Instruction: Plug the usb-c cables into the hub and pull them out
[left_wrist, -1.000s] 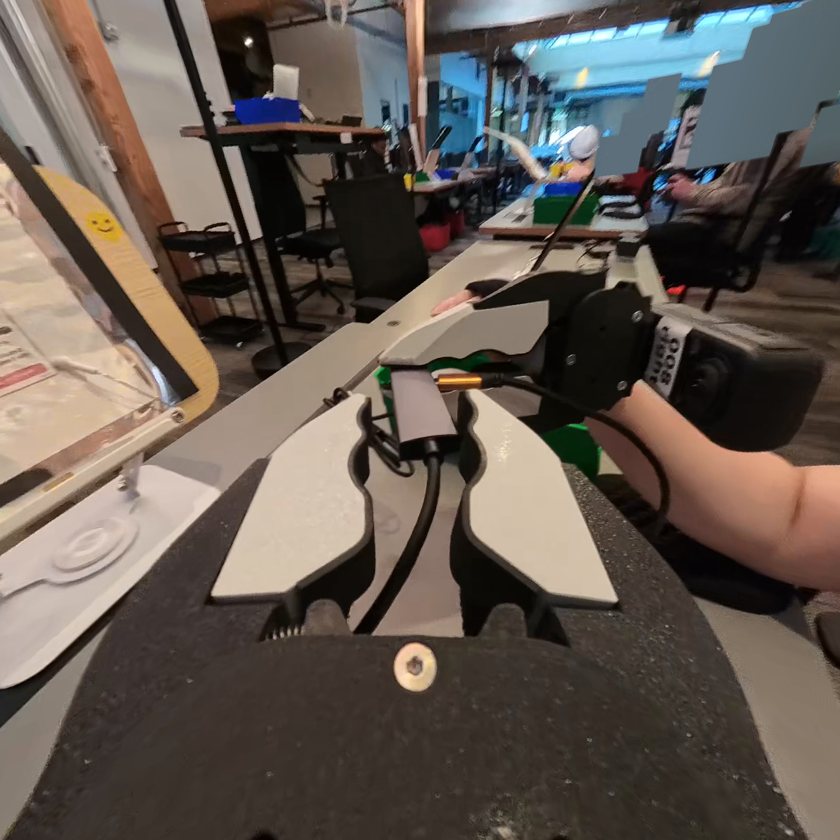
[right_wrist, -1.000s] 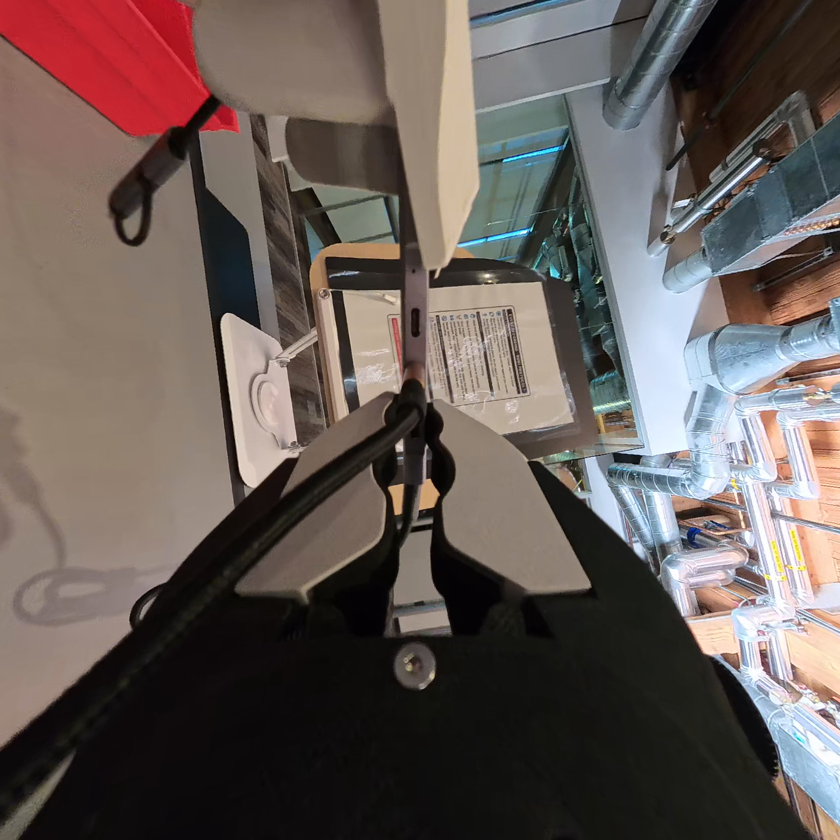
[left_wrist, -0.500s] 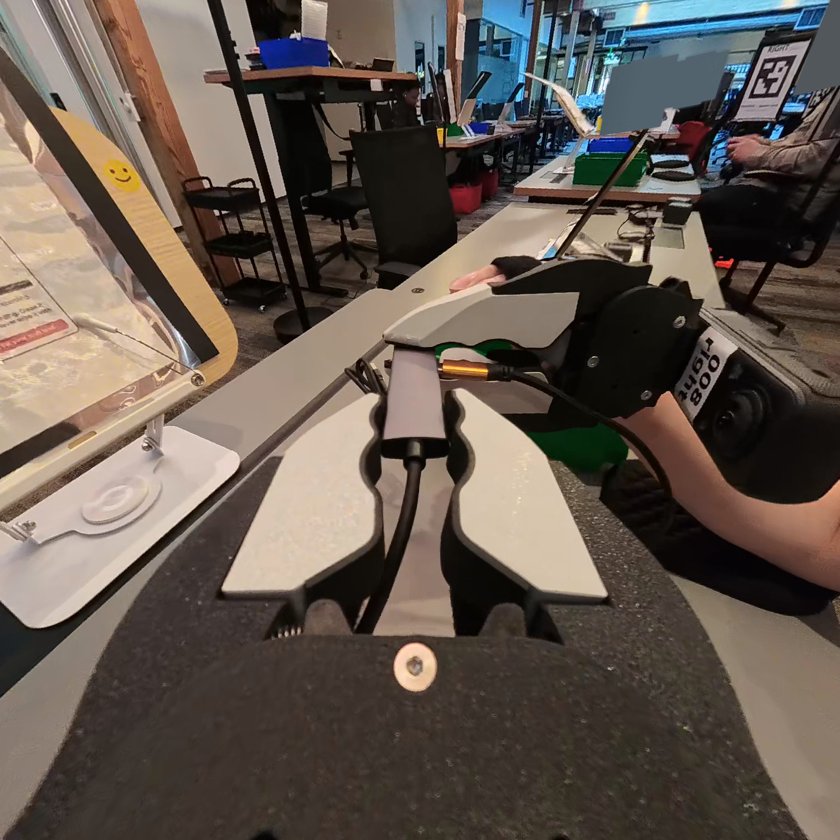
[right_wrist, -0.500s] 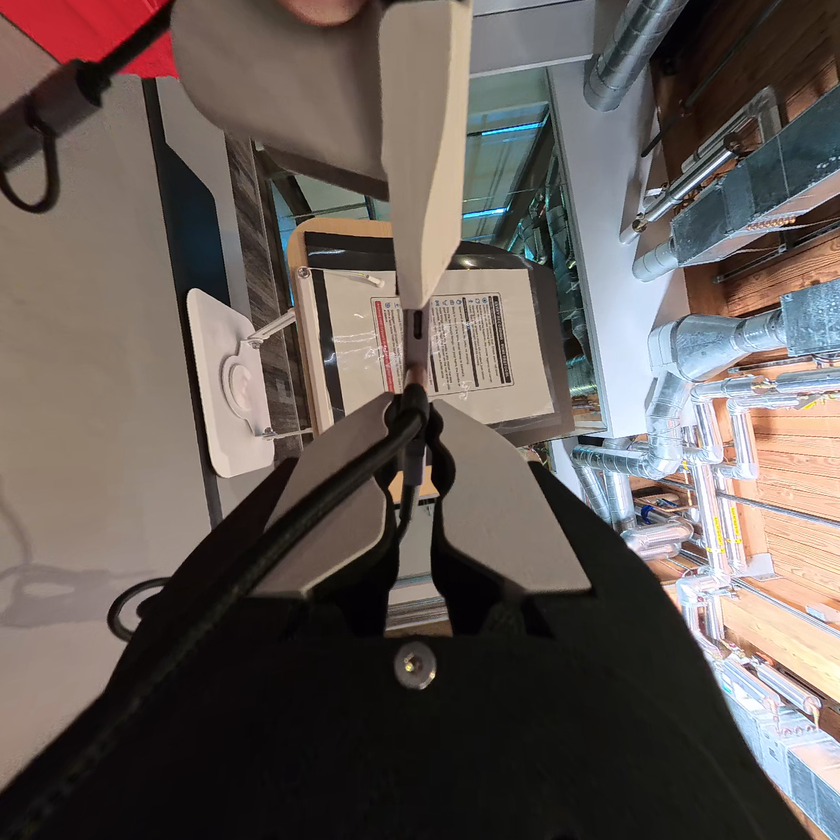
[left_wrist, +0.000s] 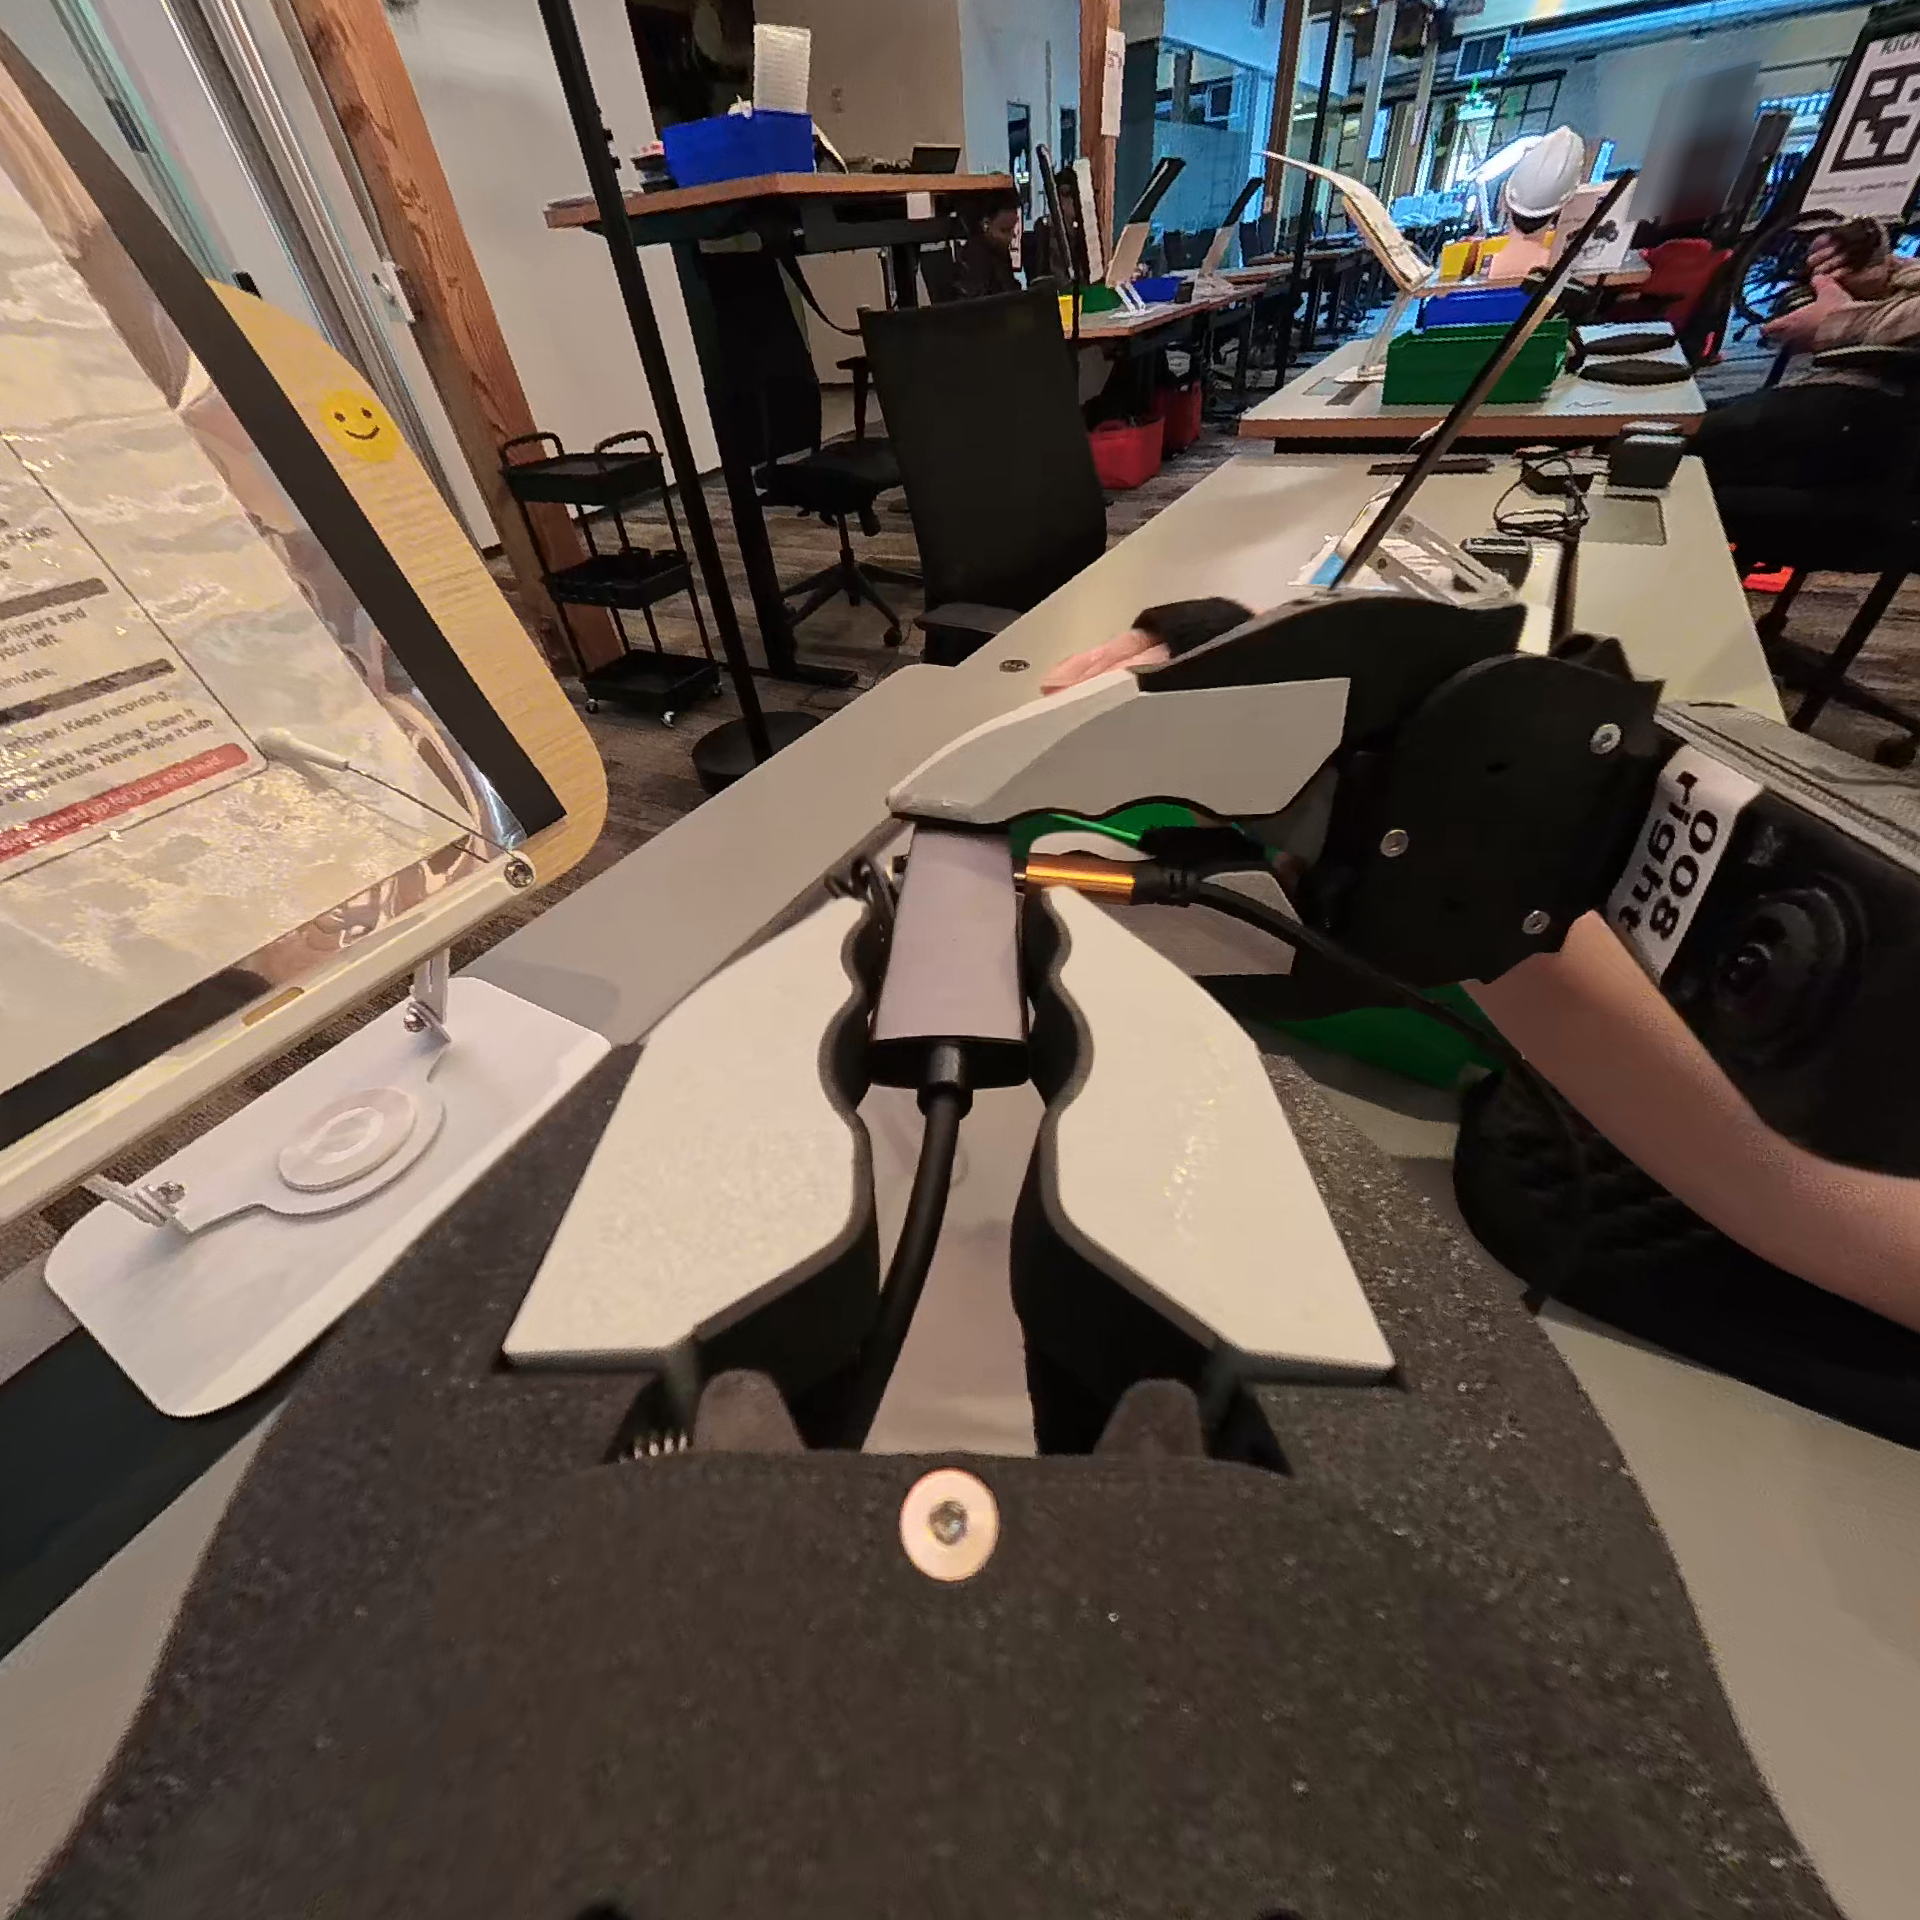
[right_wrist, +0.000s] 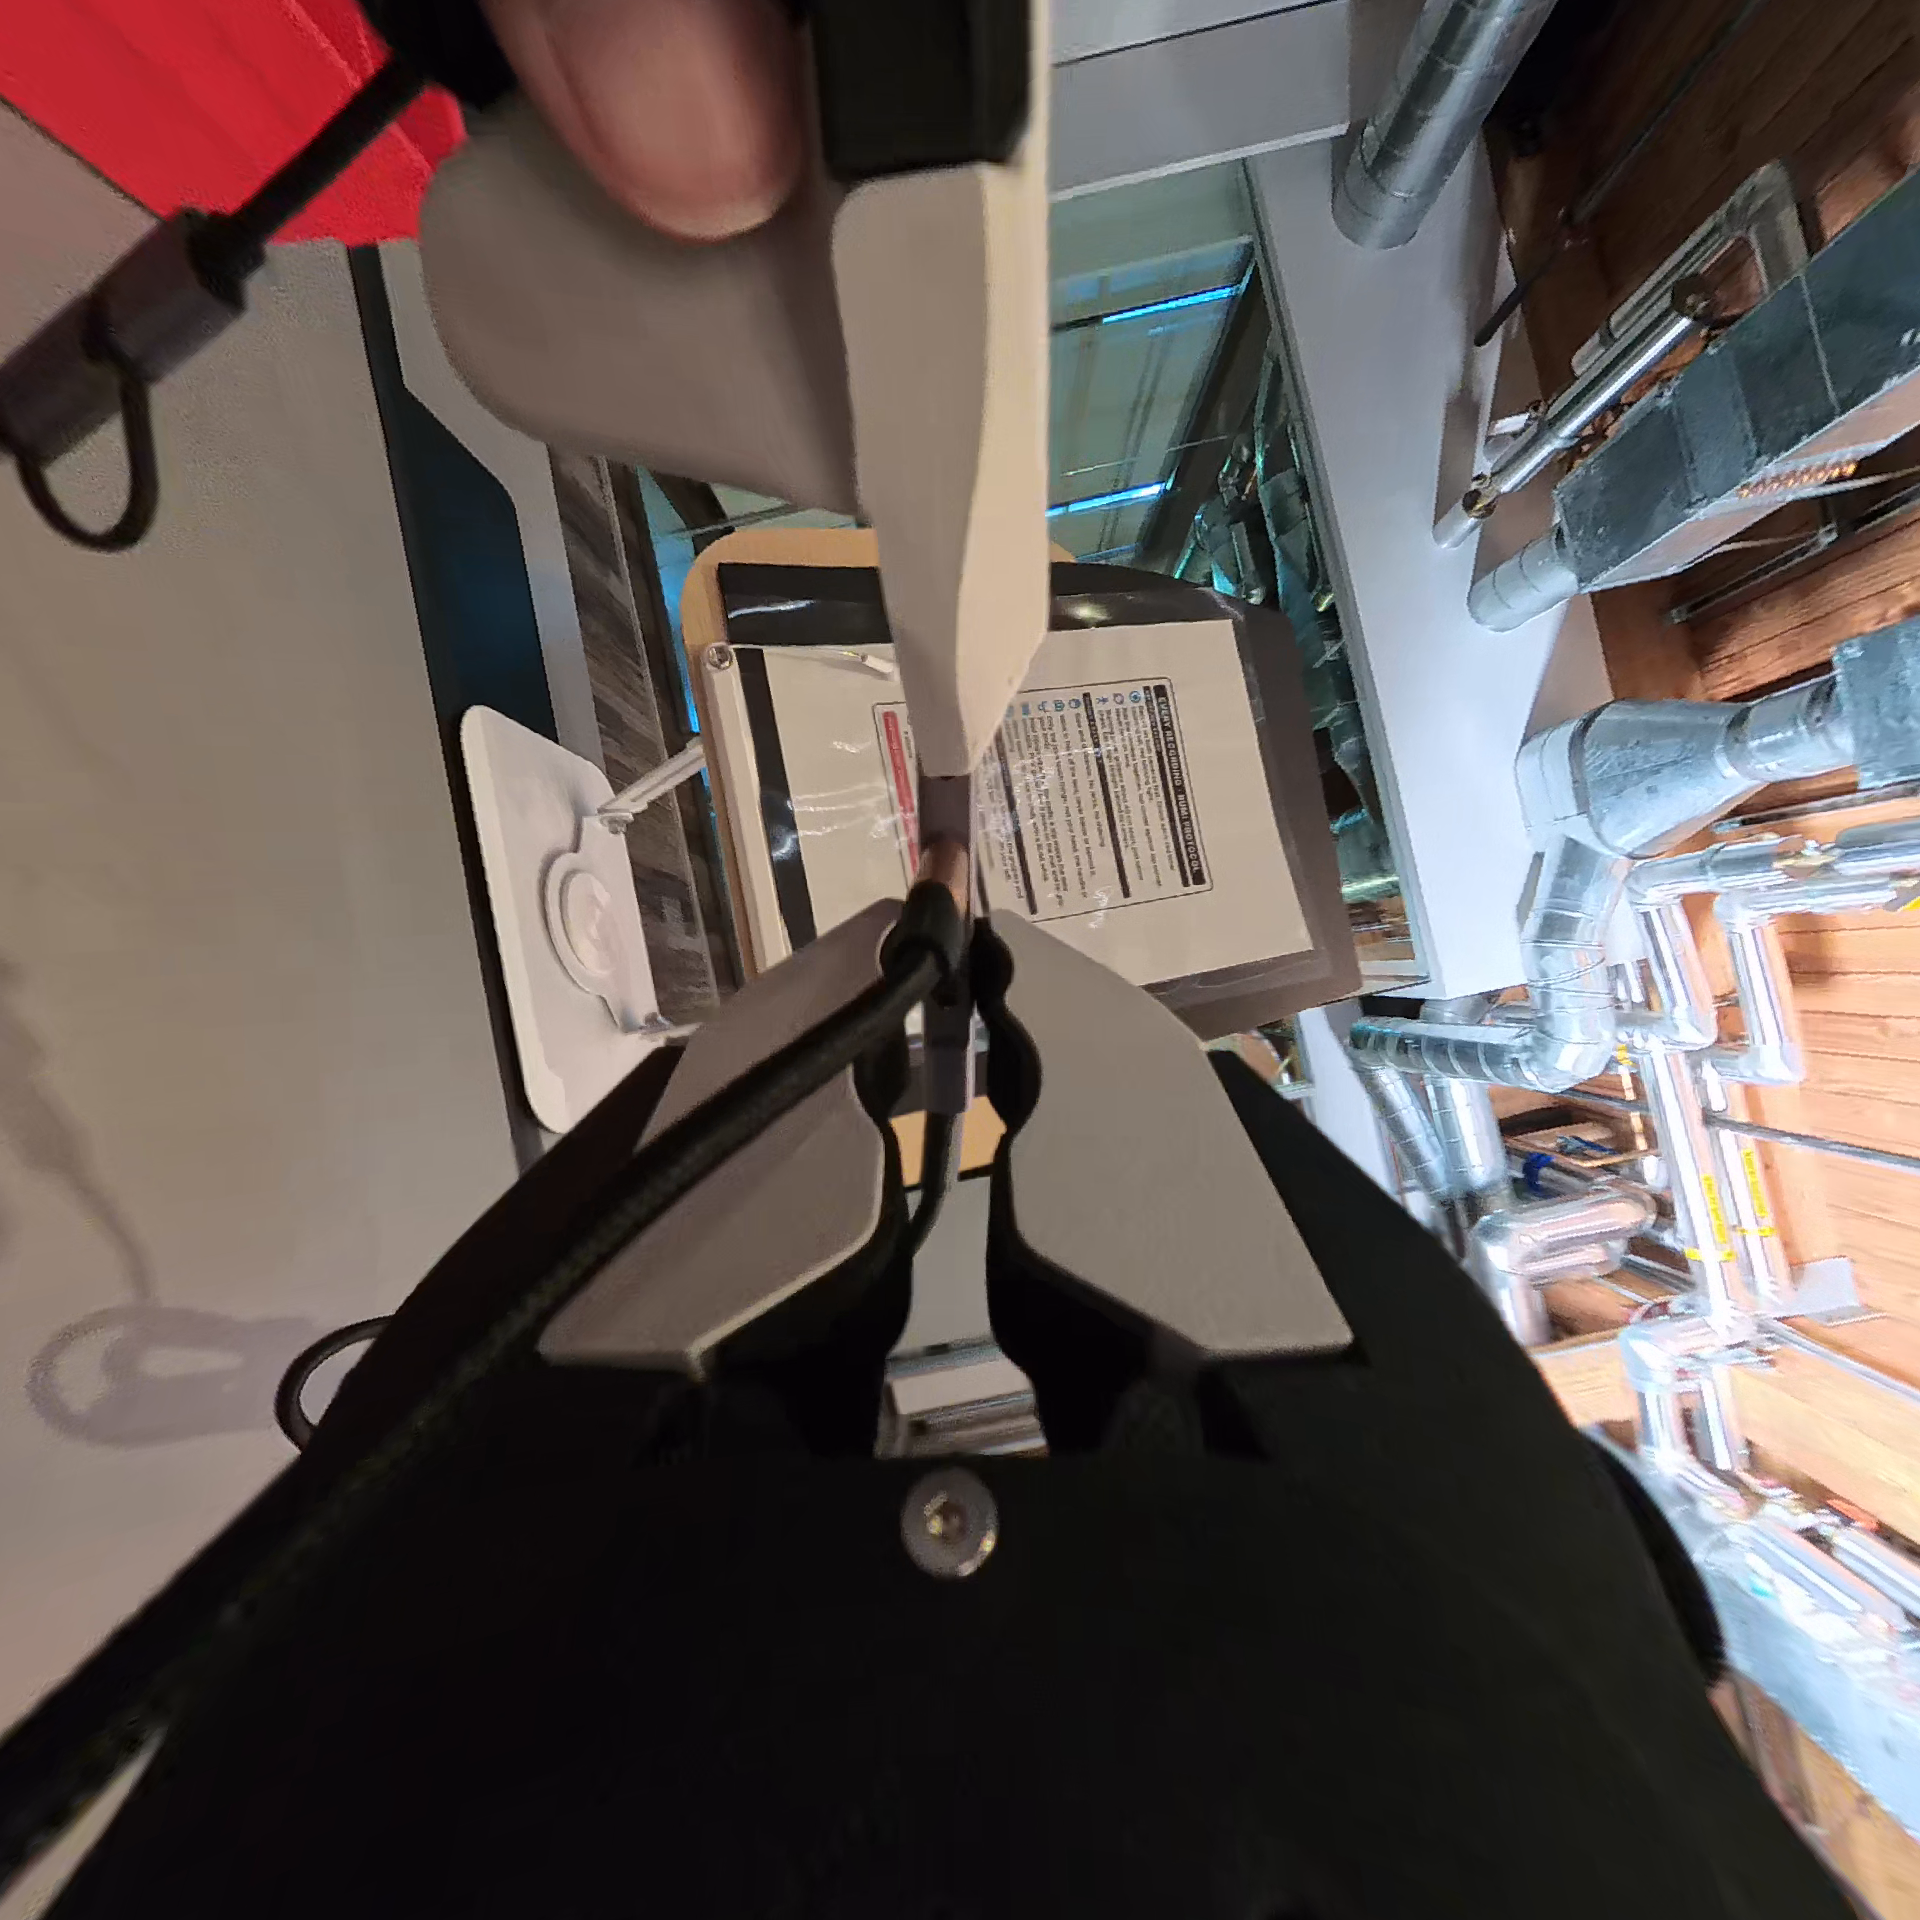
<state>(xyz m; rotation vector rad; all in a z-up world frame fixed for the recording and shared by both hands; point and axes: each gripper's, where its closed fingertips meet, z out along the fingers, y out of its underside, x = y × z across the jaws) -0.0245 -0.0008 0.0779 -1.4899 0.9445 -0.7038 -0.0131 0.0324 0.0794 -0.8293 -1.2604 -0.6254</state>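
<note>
- Left gripper (left_wrist: 951, 940) clamped on the grey hub (left_wrist: 954, 940), held above the grey table (left_wrist: 1226, 561); hub's own black lead (left_wrist: 914, 1236) trailing back between the fingers.
- Seen from the right wrist, hub (right_wrist: 943, 805) edge-on, poking out under the left gripper's pale finger (right_wrist: 966, 582).
- Gold-tipped plug (left_wrist: 1081, 881) of the black cable (left_wrist: 1351, 961) touching the hub's right side, near its far end; how deep it sat, impossible to tell.
- Right gripper (left_wrist: 1195, 831) just right of the hub, turned on its side, pinched narrow on the cable right behind the plug; same grip plain from its own camera, fingers closed on the cable (right_wrist: 940, 940).
- Green bin (left_wrist: 1392, 1039) low on the table, right of the hub, behind the bare forearm (left_wrist: 1714, 1164).
- Framed instruction sheet on a white stand (left_wrist: 312, 1174), left of the hub, at the table edge.
- Black office chair (left_wrist: 977, 457) well beyond the hub, past the table.
</note>
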